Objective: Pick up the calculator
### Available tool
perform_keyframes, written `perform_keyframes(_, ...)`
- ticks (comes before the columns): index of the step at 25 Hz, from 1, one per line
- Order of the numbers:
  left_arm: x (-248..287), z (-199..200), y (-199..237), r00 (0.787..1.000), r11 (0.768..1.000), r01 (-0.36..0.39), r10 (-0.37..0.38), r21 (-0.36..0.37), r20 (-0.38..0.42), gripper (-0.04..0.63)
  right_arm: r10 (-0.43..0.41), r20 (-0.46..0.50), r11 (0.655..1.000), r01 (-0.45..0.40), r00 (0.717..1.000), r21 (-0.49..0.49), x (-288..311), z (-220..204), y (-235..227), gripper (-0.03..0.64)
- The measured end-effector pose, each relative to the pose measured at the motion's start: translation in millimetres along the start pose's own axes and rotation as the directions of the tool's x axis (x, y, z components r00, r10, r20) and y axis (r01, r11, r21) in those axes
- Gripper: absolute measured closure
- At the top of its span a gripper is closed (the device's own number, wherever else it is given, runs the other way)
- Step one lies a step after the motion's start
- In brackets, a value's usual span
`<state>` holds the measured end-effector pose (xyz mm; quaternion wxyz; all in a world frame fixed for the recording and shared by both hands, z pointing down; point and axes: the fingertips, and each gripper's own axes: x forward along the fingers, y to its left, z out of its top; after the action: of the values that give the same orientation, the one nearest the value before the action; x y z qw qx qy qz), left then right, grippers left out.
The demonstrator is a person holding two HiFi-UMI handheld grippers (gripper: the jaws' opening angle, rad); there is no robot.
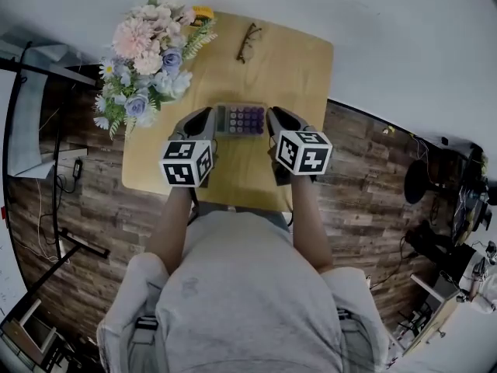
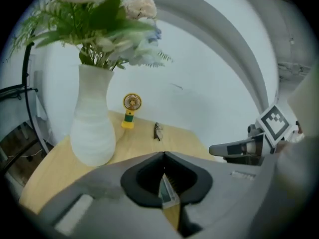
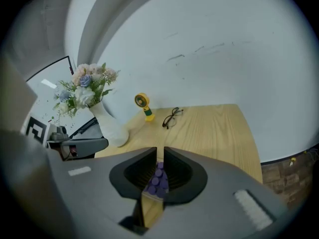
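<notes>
The left gripper (image 1: 206,116) sits at the calculator's left end with its jaws clenched tip to tip and nothing caught between them. The right gripper (image 3: 159,152) sits at the calculator's right end. Its jaws stand a narrow slit apart and grip nothing, and purple keys show through the gap.

The calculator (image 1: 241,120) lies flat on the tabletop (image 1: 299,72) between the two grippers, nearer the person than the middle of the tabletop.

It looks like a light, stiff plastic slab, low and smooth-cased, so it should lift easily. It may skate on the wood if nudged, and it offers little height for a pinch. The best hold is probably across its thin body at one short end, one jaw slipped under the edge, clear of the raised keys and the display.

Beyond the calculator to the left is the vase of flowers (image 1: 147,53). The glasses (image 1: 248,42) lie straight beyond it, and a small yellow fan (image 1: 203,12) stands farthest off, past the flowers.
</notes>
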<state>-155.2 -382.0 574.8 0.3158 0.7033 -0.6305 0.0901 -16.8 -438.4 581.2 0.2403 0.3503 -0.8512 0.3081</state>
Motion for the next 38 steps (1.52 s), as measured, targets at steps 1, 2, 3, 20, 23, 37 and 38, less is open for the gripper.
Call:
perform_keyframes(1,3.0,-6.9,2.6,1.000,1.000,-0.004,0.004,-0.009,-0.022,0.589,0.005,-0.020,1.000,-0.005,1.000,0.011,4.2,-5.6,-1.2,0.569)
perform_keyframes(2,5.7,-13.0,5.0,0.999,1.000,-0.009,0.008,-0.017,-0.041,0.589,0.010,-0.040,1.000,-0.009,0.999,0.020,8.2,-11.1,-2.5,0.561)
perform_keyframes(3,8.4,-18.4,7.3,0.998,1.000,-0.013,0.012,-0.025,-0.057,0.589,0.012,-0.059,1.000,-0.010,0.998,0.027,12.0,-16.3,-3.9,0.550)
perform_keyframes(20,47.4,-73.0,15.2,0.964,0.987,-0.016,-0.027,-0.158,-0.266,0.370,0.073,-0.229,0.989,-0.041,0.971,0.143,49.7,-63.0,-16.6,0.368)
perform_keyframes(23,52.1,-79.3,13.4,0.957,0.984,-0.013,-0.038,-0.176,-0.286,0.355,0.091,-0.241,0.986,-0.053,0.966,0.160,53.0,-69.2,-15.9,0.363)
perform_keyframes(37,54.1,-80.2,5.2,0.953,0.985,0.014,-0.065,-0.172,-0.296,0.391,0.131,-0.237,0.978,-0.087,0.963,0.189,55.7,-74.0,-8.9,0.396)
perform_keyframes(38,53.2,-78.3,4.5,0.955,0.988,0.015,-0.061,-0.156,-0.292,0.391,0.127,-0.227,0.981,-0.088,0.965,0.175,54.2,-71.3,-7.0,0.396)
